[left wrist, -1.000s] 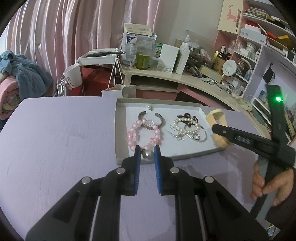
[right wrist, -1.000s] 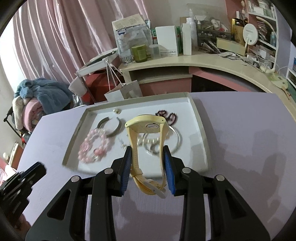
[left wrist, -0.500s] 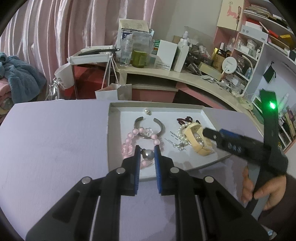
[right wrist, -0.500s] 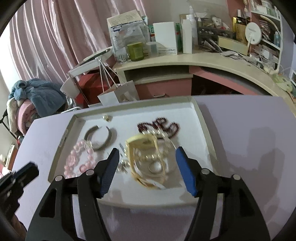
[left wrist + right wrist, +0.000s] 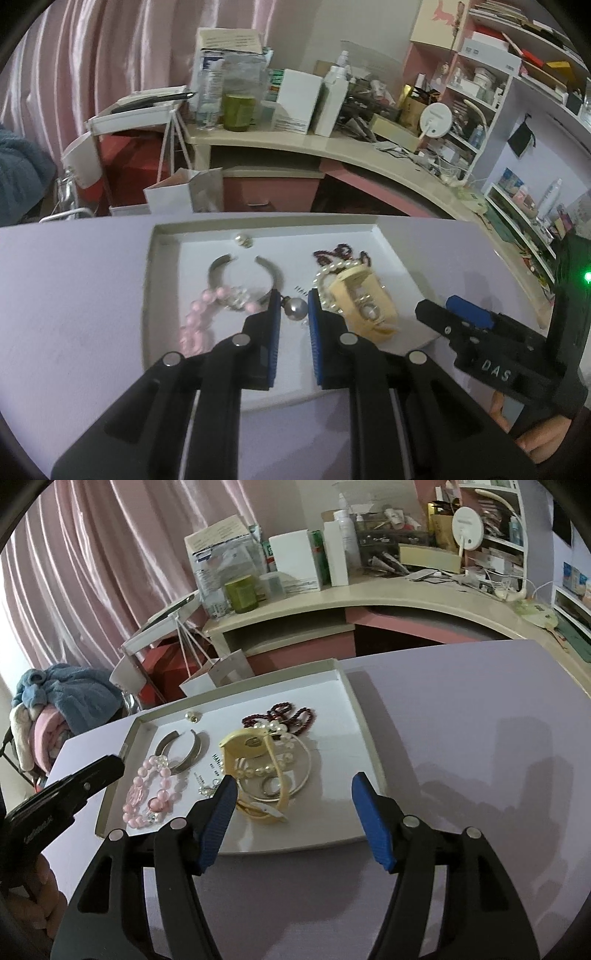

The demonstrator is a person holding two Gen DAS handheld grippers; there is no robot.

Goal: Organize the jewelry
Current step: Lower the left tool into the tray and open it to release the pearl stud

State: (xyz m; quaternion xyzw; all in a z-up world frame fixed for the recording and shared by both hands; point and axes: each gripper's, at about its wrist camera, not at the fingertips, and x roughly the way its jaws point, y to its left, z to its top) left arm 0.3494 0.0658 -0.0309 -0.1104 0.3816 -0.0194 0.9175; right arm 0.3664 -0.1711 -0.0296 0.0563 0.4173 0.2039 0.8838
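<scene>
A shallow white tray (image 5: pixel 147 280) on the lilac table holds the jewelry. My left gripper (image 5: pixel 293 293) is shut on a grey pearl bead (image 5: pixel 294 308) and hangs over the tray's near part, beside a pink bead bracelet (image 5: pixel 197 317) and a silver cuff (image 5: pixel 218 269). My right gripper (image 5: pixel 294 779) stands open above the tray's front edge with nothing between its pads. Just beyond it a yellow watch (image 5: pixel 245 744) lies on a pearl bracelet (image 5: pixel 273 770) and a thin bangle. Dark red beads (image 5: pixel 291 716) and a small stud (image 5: pixel 192 716) lie farther back.
Bare lilac table (image 5: pixel 461 720) stretches to the right of the tray. Behind the table runs a curved desk (image 5: pixel 369 594) crowded with boxes, bottles and a round mirror. A paper bag (image 5: pixel 218 675) stands past the far table edge. Shelves fill the right wall.
My right gripper let go of the yellow watch, which now lies in the tray, and its jaws spread wide. My left gripper moved forward over the tray with the grey bead.
</scene>
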